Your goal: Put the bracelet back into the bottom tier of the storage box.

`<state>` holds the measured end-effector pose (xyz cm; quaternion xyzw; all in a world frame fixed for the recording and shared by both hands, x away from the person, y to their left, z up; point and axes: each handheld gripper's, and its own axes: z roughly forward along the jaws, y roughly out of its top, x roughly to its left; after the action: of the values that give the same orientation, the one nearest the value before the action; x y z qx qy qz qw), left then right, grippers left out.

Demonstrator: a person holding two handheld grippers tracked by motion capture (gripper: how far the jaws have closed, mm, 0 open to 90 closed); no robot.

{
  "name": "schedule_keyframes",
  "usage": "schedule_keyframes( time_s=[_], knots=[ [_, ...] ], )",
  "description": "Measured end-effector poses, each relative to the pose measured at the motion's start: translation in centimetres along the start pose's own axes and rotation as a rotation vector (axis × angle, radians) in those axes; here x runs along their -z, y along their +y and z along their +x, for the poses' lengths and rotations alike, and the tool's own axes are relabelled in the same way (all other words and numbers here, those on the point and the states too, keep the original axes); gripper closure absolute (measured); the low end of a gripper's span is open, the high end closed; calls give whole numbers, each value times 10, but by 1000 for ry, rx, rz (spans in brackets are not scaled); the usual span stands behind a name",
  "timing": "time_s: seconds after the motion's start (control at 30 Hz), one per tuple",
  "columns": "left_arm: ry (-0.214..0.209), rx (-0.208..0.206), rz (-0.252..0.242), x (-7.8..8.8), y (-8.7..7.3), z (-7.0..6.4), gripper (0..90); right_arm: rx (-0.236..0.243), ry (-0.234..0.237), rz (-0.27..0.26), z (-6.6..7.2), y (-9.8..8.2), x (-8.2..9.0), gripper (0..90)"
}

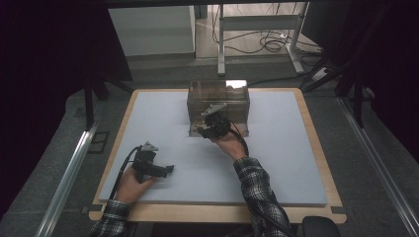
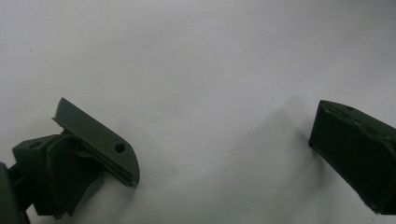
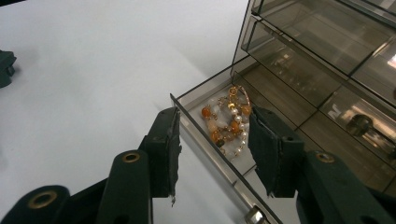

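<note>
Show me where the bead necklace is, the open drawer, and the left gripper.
bead necklace (image 3: 227, 122), right gripper view, middle of the bead pile.
open drawer (image 3: 205, 88), right gripper view, its side wall.
left gripper (image 1: 169, 169), high view, between its jaw tips.

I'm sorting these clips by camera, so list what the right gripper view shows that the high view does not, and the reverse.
Right gripper view alone: a beaded bracelet of orange, white and gold beads lying in the pulled-out bottom drawer, between the open right tongs.

High view alone: the whole table, both forearms, and the left tongs resting on the mat.

Both: the smoky clear drawer cabinet and the pale mat.
</note>
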<state>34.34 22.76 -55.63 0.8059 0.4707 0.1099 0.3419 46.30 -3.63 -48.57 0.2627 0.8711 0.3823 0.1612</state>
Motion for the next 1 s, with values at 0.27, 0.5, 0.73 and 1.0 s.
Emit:
schedule_keyframes(
  time_s=[0.27,0.5,0.73,1.0],
  knots=[
    [1,1,-1,0,0,0,0,-1,2,7,0,-4,9,495],
    [-1,1,-1,0,0,0,0,-4,0,11,-1,-8,16,461],
    [0,1,-1,0,0,0,0,-3,-1,21,-2,-12,22,438],
    [2,1,-1,0,0,0,0,-19,1,28,-3,-18,30,410]
  ],
)
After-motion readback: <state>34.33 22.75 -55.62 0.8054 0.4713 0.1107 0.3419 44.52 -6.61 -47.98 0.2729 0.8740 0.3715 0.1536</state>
